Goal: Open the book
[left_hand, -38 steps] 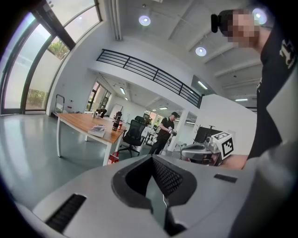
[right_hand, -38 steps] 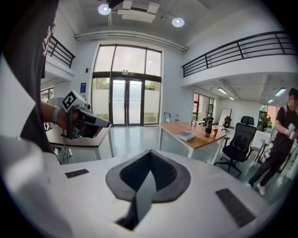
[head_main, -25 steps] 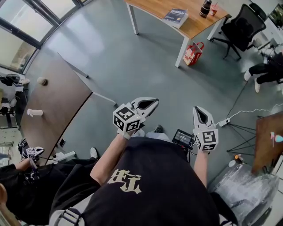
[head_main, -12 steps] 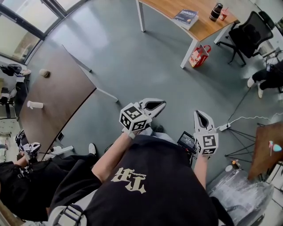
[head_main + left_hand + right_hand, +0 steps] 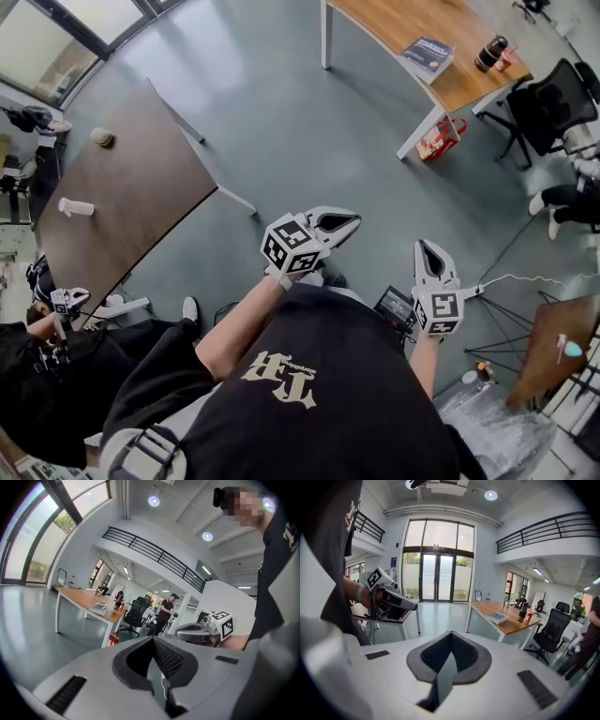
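Left gripper (image 5: 352, 222) and right gripper (image 5: 424, 247) held at waist, jaws together, empty, as the book (image 5: 427, 54) lies far at one o'clock

Both arms are bent and held out in front of the torso. The left forearm (image 5: 236, 323) and right forearm (image 5: 424, 364) are bare. The left gripper (image 5: 349, 223) sits a bit farther out and angles off to the right, with its marker cube (image 5: 290, 246) tilted. The right gripper (image 5: 426, 247) points pretty much straight ahead, cube face up. Both have their jaws closed tip to tip with nothing between them. The two are near each other but apart.
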The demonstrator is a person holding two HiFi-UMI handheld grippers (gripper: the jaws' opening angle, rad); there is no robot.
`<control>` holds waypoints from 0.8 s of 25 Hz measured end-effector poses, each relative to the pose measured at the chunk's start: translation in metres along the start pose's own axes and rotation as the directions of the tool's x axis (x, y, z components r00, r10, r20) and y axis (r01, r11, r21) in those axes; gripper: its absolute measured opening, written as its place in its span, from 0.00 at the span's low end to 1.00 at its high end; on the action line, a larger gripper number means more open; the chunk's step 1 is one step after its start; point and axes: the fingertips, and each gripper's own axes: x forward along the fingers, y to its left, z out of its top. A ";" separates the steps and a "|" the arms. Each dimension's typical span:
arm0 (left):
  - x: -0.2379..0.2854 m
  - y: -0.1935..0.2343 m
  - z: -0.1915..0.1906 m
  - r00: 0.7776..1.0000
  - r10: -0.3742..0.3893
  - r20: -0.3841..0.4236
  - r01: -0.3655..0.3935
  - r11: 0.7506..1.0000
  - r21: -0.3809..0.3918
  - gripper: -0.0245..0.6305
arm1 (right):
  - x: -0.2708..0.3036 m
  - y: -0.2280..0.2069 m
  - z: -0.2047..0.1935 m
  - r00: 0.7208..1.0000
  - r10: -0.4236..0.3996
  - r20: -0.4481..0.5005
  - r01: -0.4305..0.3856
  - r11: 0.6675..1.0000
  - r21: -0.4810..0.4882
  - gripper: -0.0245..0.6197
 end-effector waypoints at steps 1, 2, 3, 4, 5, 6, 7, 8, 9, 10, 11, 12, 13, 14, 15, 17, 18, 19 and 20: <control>-0.003 0.008 0.002 1.000 0.004 0.000 -0.004 1.000 -0.005 0.04 | 0.008 0.001 0.004 1.000 0.005 -0.003 -0.005 1.000 -0.003 0.02; -0.005 0.016 0.004 1.000 0.007 0.000 -0.007 1.000 -0.010 0.04 | 0.016 0.002 0.008 1.000 0.010 -0.008 -0.010 1.000 -0.006 0.02; -0.007 0.024 0.006 1.000 0.011 0.000 -0.011 1.000 -0.014 0.04 | 0.025 0.003 0.012 1.000 0.015 -0.013 -0.015 1.000 -0.010 0.02; -0.009 0.031 0.009 1.000 0.013 -0.001 -0.013 1.000 -0.019 0.04 | 0.032 0.004 0.016 1.000 0.019 -0.017 -0.019 1.000 -0.015 0.02; -0.010 0.039 0.012 1.000 0.014 -0.001 -0.014 1.000 -0.023 0.04 | 0.040 0.006 0.020 1.000 0.023 -0.021 -0.023 1.000 -0.019 0.02; -0.010 0.046 0.015 1.000 0.014 0.000 -0.014 1.000 -0.026 0.04 | 0.047 0.007 0.025 0.999 0.026 -0.023 -0.027 0.999 -0.023 0.02; -0.010 0.053 0.018 1.000 0.013 0.002 -0.012 1.000 -0.028 0.04 | 0.053 0.008 0.030 0.999 0.029 -0.023 -0.030 0.999 -0.026 0.02; -0.009 0.060 0.021 1.000 0.010 0.004 -0.010 1.000 -0.029 0.04 | 0.060 0.009 0.034 0.999 0.032 -0.024 -0.033 0.999 -0.029 0.02; -0.008 0.067 0.025 1.000 0.007 0.006 -0.007 1.000 -0.029 0.04 | 0.066 0.009 0.038 0.999 0.035 -0.026 -0.036 0.999 -0.034 0.02; -0.006 0.073 0.028 1.000 0.004 0.008 -0.003 1.000 -0.030 0.04 | 0.073 0.009 0.041 0.999 0.036 -0.029 -0.038 0.998 -0.041 0.02; -0.003 0.080 0.032 1.000 -0.001 0.008 0.001 1.000 -0.030 0.04 | 0.079 0.009 0.044 0.999 0.037 -0.033 -0.038 0.998 -0.049 0.02; -0.001 0.086 0.035 1.000 -0.006 0.008 0.006 1.000 -0.029 0.04 | 0.085 0.008 0.046 0.999 0.036 -0.036 -0.038 0.998 -0.055 0.02; 0.002 0.091 0.038 1.000 -0.012 0.008 0.012 1.000 -0.027 0.04 | 0.091 0.006 0.049 0.999 0.034 -0.039 -0.036 0.998 -0.058 0.02; 0.005 0.097 0.041 1.000 -0.018 0.008 0.018 1.000 -0.026 0.04 | 0.096 0.004 0.051 0.999 0.031 -0.042 -0.034 0.998 -0.059 0.02; 0.007 0.102 0.045 1.000 -0.024 0.008 0.024 0.999 -0.024 0.04 | 0.101 0.002 0.053 0.999 0.028 -0.044 -0.030 0.998 -0.058 0.02; 0.010 0.113 0.052 0.999 -0.033 0.008 0.033 0.999 -0.021 0.04 | 0.110 -0.003 0.058 0.999 0.020 -0.047 -0.022 0.998 -0.057 0.02; 0.011 0.118 0.055 0.999 -0.037 0.007 0.037 0.999 -0.019 0.04 | 0.115 -0.006 0.061 0.999 0.015 -0.049 -0.018 0.998 -0.057 0.02; 0.012 0.123 0.058 0.999 -0.041 0.005 0.041 0.999 -0.017 0.04 | 0.119 -0.008 0.063 0.999 0.010 -0.051 -0.013 0.998 -0.055 0.02; 0.013 0.129 0.061 0.999 -0.045 0.002 0.045 0.999 -0.016 0.04 | 0.123 -0.010 0.064 0.998 0.006 -0.055 -0.009 0.999 -0.052 0.02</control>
